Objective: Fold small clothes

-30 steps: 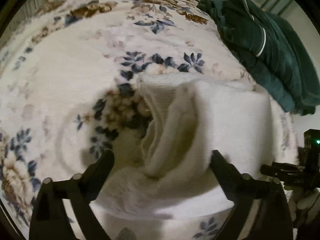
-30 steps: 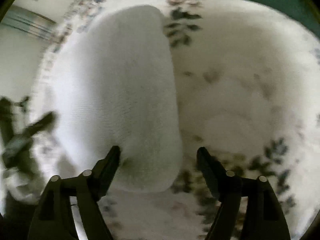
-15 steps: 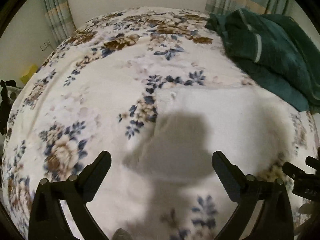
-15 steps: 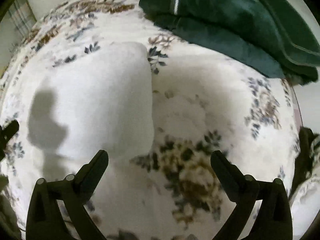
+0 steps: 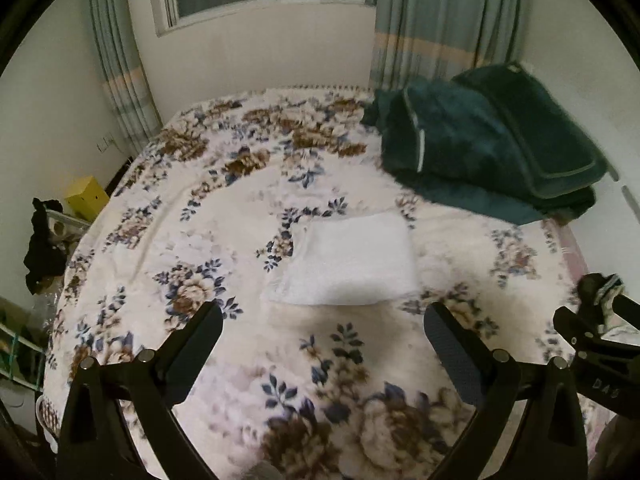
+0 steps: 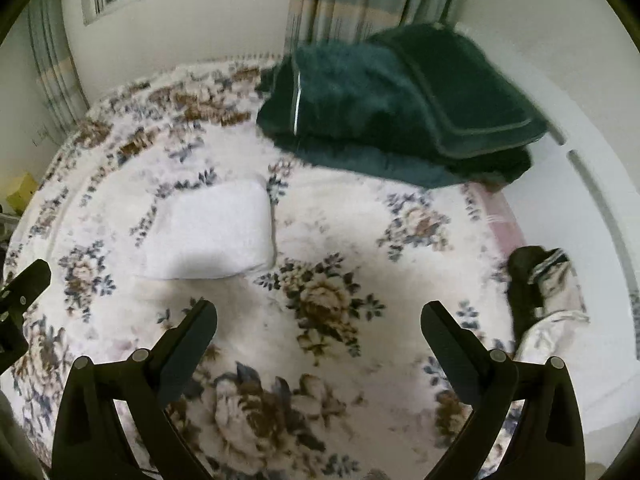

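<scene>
A small white garment [image 5: 352, 260] lies folded into a flat rectangle on the floral bedspread [image 5: 224, 208]; it also shows in the right wrist view [image 6: 216, 232]. My left gripper [image 5: 322, 334] is open and empty, held above the bed nearer than the garment. My right gripper [image 6: 318, 330] is open and empty, to the right of the garment and apart from it. The right gripper's body shows at the right edge of the left wrist view [image 5: 592, 340].
A folded dark green blanket [image 5: 492, 144] lies at the bed's far right. A small heap of dark and light clothes [image 6: 540, 280] lies at the bed's right edge. A yellow box [image 5: 86, 196] and dark cloth [image 5: 42, 248] stand off the left side.
Both grippers have let go of the white garment and pulled up and back. The garment, bunched between the left fingers a second ago, now lies flat and folded.
</scene>
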A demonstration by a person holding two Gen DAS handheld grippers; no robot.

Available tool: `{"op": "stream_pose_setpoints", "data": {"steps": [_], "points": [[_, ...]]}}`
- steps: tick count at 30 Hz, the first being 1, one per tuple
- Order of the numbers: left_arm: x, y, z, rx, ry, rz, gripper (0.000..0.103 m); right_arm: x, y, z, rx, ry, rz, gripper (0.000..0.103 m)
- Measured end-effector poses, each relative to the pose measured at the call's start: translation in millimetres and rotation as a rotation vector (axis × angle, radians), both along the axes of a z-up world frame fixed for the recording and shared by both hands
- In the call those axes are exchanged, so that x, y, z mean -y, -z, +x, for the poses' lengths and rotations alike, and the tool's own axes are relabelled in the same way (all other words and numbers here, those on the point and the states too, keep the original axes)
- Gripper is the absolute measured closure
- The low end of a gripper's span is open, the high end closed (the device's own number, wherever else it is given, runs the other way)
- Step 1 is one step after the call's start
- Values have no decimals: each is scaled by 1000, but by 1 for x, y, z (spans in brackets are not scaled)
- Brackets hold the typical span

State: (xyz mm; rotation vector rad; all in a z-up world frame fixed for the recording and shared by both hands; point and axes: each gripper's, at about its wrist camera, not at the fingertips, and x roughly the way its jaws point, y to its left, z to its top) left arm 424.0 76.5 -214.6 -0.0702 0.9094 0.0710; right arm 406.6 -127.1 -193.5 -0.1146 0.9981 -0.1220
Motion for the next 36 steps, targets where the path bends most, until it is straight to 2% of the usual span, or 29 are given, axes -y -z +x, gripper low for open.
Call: {"op": "stream_pose_setpoints", "data": {"steps": [2, 10, 15, 19, 27, 36], "points": [[5, -32, -28, 34, -1, -3, 0, 5, -28, -22, 22, -4, 7, 0], [13, -116, -105, 153, 3, 11, 0, 19, -133, -116, 137, -43, 1, 0], [18, -148, -140, 203, 8, 8, 0, 24, -178, -166, 197, -53, 11, 0], [21, -161, -162, 222, 9, 5, 0, 26, -208, -202, 236, -70, 23, 0], [23, -178, -194, 253, 6, 0, 0, 32, -247, -245, 303, -80, 27, 0], [21, -190, -213, 279, -8, -7, 0, 34, -264, -262, 329, -93, 35, 0]]}}
